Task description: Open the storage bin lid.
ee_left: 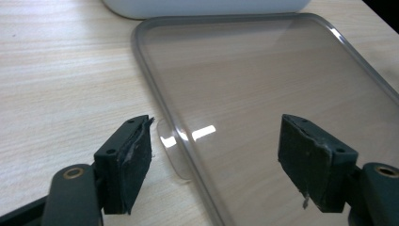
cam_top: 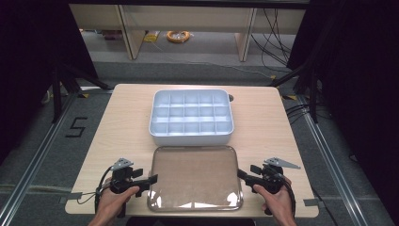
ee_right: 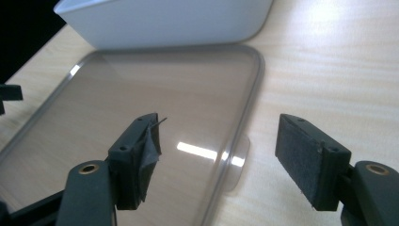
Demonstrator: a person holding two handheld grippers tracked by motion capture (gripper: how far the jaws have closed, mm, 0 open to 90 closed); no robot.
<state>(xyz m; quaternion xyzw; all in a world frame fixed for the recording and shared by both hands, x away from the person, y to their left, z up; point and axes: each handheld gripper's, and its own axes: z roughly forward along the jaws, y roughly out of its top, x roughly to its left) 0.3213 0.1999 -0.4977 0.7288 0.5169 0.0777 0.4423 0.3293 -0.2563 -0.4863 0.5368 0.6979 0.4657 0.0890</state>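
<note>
High view: claws (cam_top: 151, 181) (cam_top: 243, 176) flanking lid (cam_top: 195, 176) edges.

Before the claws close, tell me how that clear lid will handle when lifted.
The clear lid looks thin and flat, so probably light and somewhat flexible. Its glossy surface may slip. The small side tabs seem the surest hold for the left claw and right claw.

High view: overhead, facing forward over table (cam_top: 117, 122) — gripper views: low, close, sharing the clear lid (ee_left: 263, 84) and white tray (ee_right: 164, 21)

Pale wooden table (cam_top: 127, 122); white compartment box (cam_top: 191, 117) at centre; clear lid (cam_top: 195, 176) flat just before it.
</note>
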